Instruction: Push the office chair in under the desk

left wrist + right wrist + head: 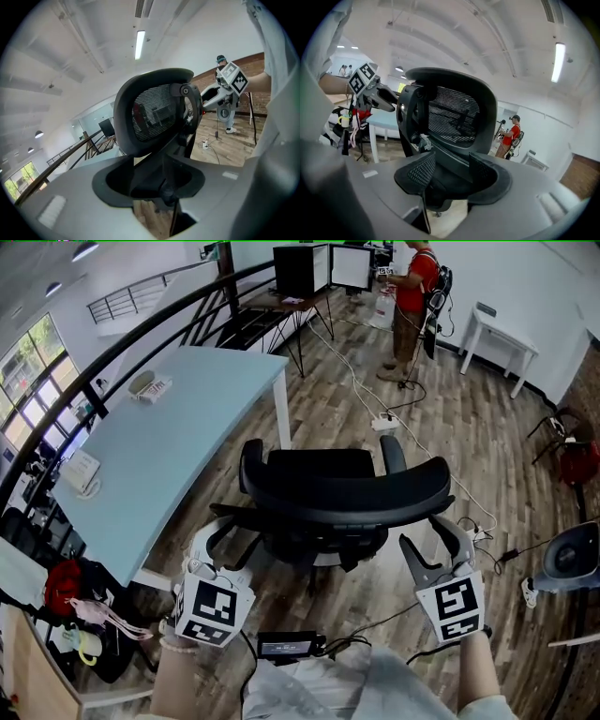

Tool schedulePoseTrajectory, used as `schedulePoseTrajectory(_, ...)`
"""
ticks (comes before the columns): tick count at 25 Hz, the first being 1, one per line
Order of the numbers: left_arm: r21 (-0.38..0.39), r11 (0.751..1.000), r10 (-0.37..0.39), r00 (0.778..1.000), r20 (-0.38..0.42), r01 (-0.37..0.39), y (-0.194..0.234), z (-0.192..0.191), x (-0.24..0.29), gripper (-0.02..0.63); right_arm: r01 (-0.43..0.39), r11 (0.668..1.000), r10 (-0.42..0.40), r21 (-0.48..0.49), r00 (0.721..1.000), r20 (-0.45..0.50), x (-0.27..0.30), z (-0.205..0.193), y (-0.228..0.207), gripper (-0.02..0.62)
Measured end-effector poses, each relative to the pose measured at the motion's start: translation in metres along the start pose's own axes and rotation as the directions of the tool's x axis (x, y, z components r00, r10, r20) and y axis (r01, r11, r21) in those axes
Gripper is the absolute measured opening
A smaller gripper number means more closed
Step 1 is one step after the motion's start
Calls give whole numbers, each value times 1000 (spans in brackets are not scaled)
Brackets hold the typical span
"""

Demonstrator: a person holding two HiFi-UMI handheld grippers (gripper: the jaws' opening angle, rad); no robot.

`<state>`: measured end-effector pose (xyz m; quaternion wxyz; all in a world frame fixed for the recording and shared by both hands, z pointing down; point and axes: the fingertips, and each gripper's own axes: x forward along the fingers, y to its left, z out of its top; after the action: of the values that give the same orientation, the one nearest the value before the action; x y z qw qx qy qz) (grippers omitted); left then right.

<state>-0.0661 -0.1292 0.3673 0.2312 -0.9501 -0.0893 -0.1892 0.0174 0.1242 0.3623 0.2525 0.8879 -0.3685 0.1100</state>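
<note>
1. OK, left gripper: I read it as open, jaws well apart, pads pressing on nothing. In the left gripper view the office chair stands close ahead, with the edge of its backrest lined up with the gap.
2. Right gripper: also open, jaws wide apart, gripping nothing. In the right gripper view the backrest's other edge sits just ahead of the gap.
3. From the head view, the two grippers flank the backrest, left gripper low at its left end, right gripper at its right end. I can't tell whether either touches it.
4. The chair stands on the wood floor with its back to me, beside the near corner of the light blue bench, right of its white leg. It is not under the bench.
</note>
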Motion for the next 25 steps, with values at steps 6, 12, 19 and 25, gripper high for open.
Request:
schedulePoseTrajectory(6,99,995,-5,999,-54,11,13,-9,7,182,12,988,-23,-153,997,-67,9,-12,-19,244)
schedulePoseTrajectory(12,237,969,-39,993,-114,65,13,-14,19,192,-37,953,-10,-300,988,-157,22,-30,-30,259)
schedulePoseTrajectory(19,365,923,-61,982,-181,124,16,-24,31,194,-117,890,-1,-441,966,-258,42,-49,-40,262)
schedulePoseTrajectory(25,428,888,-73,970,-233,169,17,-33,38,193,-205,831,20,-517,940,-340,56,-59,-41,262)
